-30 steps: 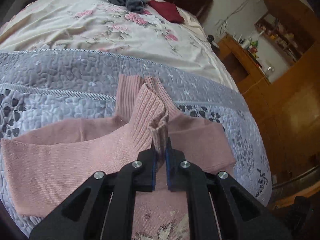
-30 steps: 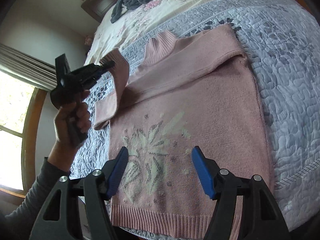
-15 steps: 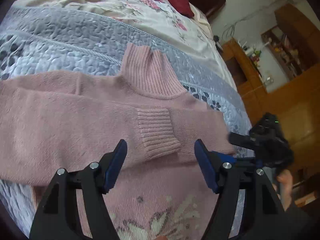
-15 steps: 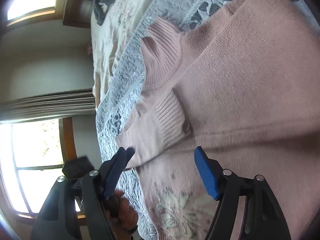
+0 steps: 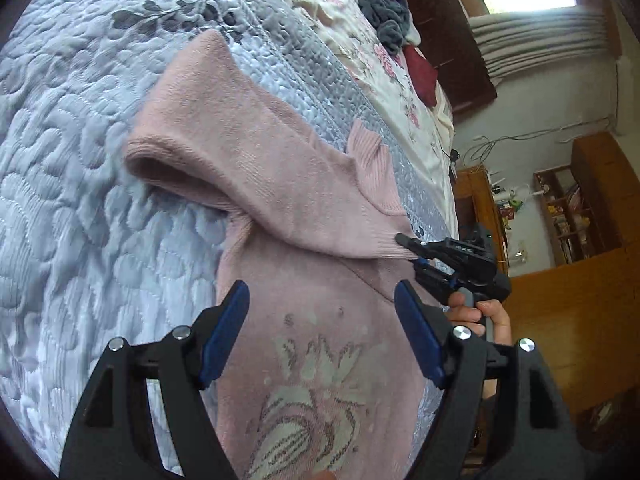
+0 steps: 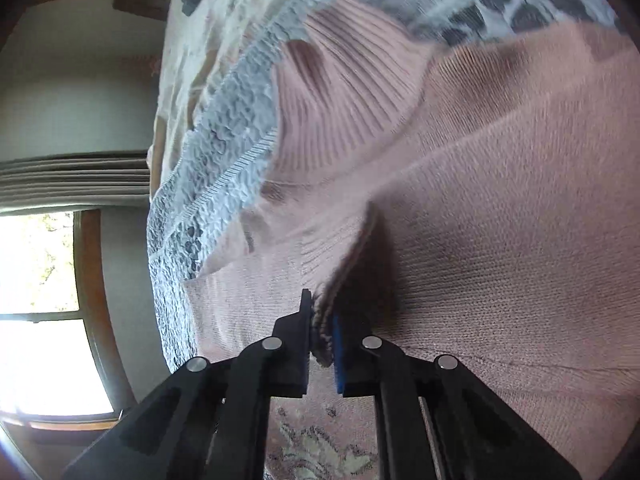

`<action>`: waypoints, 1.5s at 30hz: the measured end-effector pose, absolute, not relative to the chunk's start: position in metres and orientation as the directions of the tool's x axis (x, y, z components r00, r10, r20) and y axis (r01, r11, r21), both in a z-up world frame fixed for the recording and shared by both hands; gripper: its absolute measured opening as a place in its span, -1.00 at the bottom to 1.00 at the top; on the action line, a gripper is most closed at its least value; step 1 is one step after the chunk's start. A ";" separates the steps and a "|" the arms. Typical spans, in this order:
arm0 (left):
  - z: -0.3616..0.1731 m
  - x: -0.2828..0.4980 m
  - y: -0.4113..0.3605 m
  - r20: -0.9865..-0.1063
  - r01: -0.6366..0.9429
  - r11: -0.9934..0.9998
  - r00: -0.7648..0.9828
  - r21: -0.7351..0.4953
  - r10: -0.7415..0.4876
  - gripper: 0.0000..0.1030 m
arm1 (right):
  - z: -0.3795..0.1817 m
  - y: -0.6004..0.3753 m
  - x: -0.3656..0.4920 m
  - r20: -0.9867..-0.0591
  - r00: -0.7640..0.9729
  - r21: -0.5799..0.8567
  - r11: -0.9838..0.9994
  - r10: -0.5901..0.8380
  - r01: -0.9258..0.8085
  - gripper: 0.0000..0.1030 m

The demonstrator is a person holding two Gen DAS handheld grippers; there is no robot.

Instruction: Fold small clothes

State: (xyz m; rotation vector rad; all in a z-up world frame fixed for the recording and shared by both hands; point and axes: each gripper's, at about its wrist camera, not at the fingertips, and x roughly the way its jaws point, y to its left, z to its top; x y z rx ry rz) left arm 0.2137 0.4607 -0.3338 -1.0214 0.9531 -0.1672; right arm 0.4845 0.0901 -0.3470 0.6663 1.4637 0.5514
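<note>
A pink knit sweater (image 5: 304, 208) with a pale flower pattern lies on the grey-blue quilt (image 5: 80, 168). One sleeve is folded across its chest. My left gripper (image 5: 320, 332) hovers open above the sweater's front, with nothing between its blue pads. At the sweater's right side my right gripper (image 5: 410, 251) is pinched on the sleeve's ribbed cuff, a hand (image 5: 480, 314) behind it. In the right wrist view my right gripper (image 6: 322, 322) is shut on that ribbed cuff (image 6: 328, 264), and the ribbed collar (image 6: 340, 100) lies just beyond.
A heap of grey clothes (image 5: 384, 12) and a dark red item (image 5: 420, 72) lie farther up the bed on a floral sheet. Wooden cabinets and shelves (image 5: 572, 208) stand past the bed's right edge. A window (image 6: 40, 320) is on the left wall.
My left gripper let go of the sleeve cuff, opened and drew back over the sweater's front. My right gripper moved in and shut on the cuff lying across the chest.
</note>
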 end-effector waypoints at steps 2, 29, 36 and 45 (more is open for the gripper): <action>-0.333 0.209 0.469 -0.602 -0.304 0.548 0.605 -0.780 -0.521 0.44 | -0.308 0.086 0.485 -0.720 0.102 0.689 0.725 0.687 -0.016 -0.84; -0.361 0.357 0.448 -0.680 -0.280 0.629 0.433 -0.725 -0.592 0.41 | -0.322 -0.088 0.482 -0.862 0.243 0.472 0.879 0.444 0.068 -0.85; -0.351 0.369 0.445 -0.647 -0.248 0.607 0.432 -0.755 -0.628 0.37 | -0.320 -0.104 0.472 -0.866 0.284 0.444 0.894 0.412 0.058 -0.65; -0.368 0.420 0.431 -0.672 -0.266 0.620 0.378 -0.738 -0.637 0.43 | -0.348 -0.090 0.512 -0.778 0.230 0.615 0.784 0.585 0.084 -0.64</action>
